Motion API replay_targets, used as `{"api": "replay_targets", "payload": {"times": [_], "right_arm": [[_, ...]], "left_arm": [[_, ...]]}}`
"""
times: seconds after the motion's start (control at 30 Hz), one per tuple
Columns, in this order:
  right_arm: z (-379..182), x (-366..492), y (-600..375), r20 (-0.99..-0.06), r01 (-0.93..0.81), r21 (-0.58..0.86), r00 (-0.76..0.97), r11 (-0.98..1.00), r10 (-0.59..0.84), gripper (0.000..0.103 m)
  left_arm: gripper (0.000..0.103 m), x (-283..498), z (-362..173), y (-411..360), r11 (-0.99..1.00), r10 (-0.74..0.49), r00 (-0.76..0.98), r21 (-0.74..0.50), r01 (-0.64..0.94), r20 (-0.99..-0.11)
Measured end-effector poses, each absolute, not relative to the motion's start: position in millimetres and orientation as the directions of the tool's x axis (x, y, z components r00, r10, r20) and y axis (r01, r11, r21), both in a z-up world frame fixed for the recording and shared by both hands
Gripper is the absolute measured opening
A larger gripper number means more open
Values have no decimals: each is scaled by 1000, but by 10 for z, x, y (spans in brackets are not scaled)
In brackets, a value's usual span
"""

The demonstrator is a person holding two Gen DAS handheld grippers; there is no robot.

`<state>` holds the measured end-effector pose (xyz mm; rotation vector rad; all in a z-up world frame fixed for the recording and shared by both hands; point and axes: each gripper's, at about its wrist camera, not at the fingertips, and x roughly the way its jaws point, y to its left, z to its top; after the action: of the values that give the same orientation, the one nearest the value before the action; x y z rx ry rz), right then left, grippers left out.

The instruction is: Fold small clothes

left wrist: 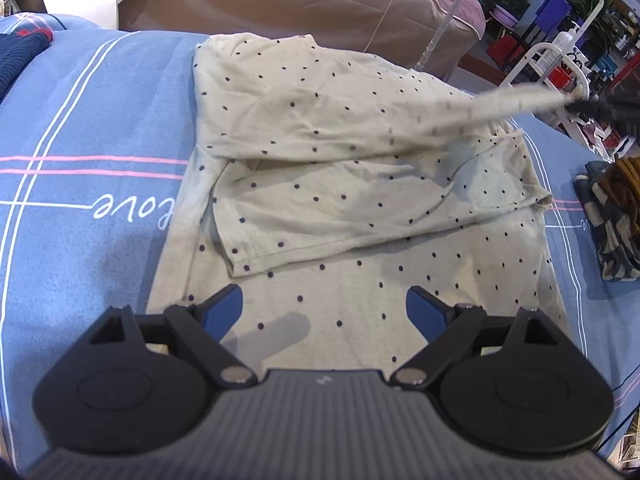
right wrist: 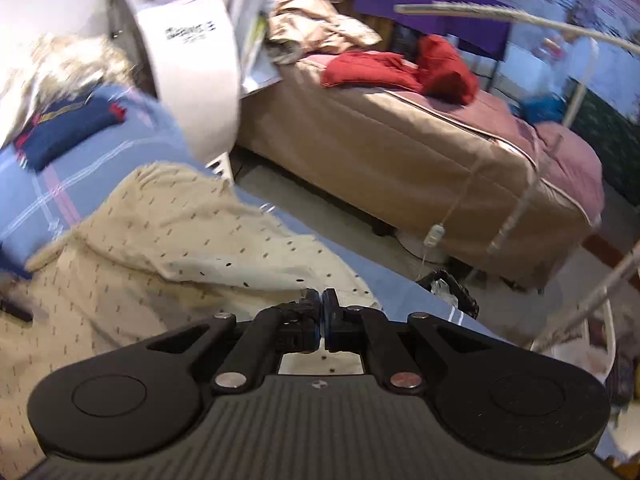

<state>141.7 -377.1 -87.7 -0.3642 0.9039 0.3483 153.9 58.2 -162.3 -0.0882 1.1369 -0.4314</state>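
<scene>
1. The dotted beige shirt (left wrist: 360, 184) lies on the blue blanket (left wrist: 92, 128), its hem nearest the left gripper and its top toward 12 o'clock; one side is already folded across the body.

2. The left gripper (left wrist: 324, 312) hangs over the hem with its blue pads (left wrist: 224, 312) spread wide and nothing between them.

3. The right gripper (right wrist: 322, 312) has its jaws pressed together on a pinch of the shirt (right wrist: 180, 248); in the left wrist view it sits at 2 o'clock (left wrist: 600, 106), drawing the sleeve (left wrist: 512, 106) out into a taut, blurred strip.

4. The cloth looks light, thin and limp: it drapes, creases easily and will sag wherever it is unsupported. It seems unlikely to slip from a firm pinch, and nothing about it is fragile.

5. The best holds are probably seamed edges: the cuff, the hem corners, the shoulder seam. For a clean fold, the free gripper would likely do well pinning or pinching the hem corner at 5 o'clock.

6. A checked folded cloth (left wrist: 612, 216) lies at 3 o'clock, and a navy garment (left wrist: 20, 56) at 10 o'clock.
</scene>
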Motion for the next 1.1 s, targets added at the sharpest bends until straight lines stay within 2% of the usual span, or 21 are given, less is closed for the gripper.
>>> {"api": "replay_targets", "payload": {"times": [0.17, 0.3, 0.37, 0.4, 0.43, 0.5, 0.7, 0.83, 0.97, 1.1], "right_arm": [[-1328, 1043, -3585, -902, -583, -175, 418, 793, 109, 4], [-1570, 883, -3601, -919, -544, -156, 386, 824, 81, 6], [-1611, 886, -3650, -922, -489, -143, 383, 861, 64, 25], [-1606, 898, -3681, -922, -462, -128, 382, 878, 66, 43], [-1574, 906, -3720, -917, -429, -93, 389, 899, 91, 45], [-1464, 917, -3843, -884, -332, 13, 436, 943, 166, 45], [-1401, 1214, -4207, -824, -1, 304, 502, 953, 264, 45], [-1411, 1231, -4138, -821, 22, 309, 510, 951, 256, 46], [-1470, 1202, -4166, -819, 69, 346, 510, 936, 265, 46], [-1521, 1229, -4175, -818, 98, 360, 511, 928, 264, 46]], "left_arm": [[89, 1606, -1598, 588, 918, -368, 355, -274, 288, -859], [89, 1645, -1582, 583, 917, -362, 359, -259, 304, -860], [89, 1674, -1589, 575, 918, -353, 359, -245, 313, -864], [89, 1695, -1591, 571, 918, -348, 360, -237, 319, -865], [89, 1718, -1591, 569, 918, -343, 364, -228, 323, -866], [89, 1784, -1564, 576, 923, -325, 395, -197, 331, -859], [75, 2064, -1441, 458, 902, -230, 479, -1, 432, -847], [68, 2143, -1378, 436, 885, -167, 545, 118, 450, -822], [44, 2199, -1613, 300, 822, -91, 531, 238, 518, -842], [43, 2246, -1829, 189, 788, -53, 530, 291, 543, -847]]}}
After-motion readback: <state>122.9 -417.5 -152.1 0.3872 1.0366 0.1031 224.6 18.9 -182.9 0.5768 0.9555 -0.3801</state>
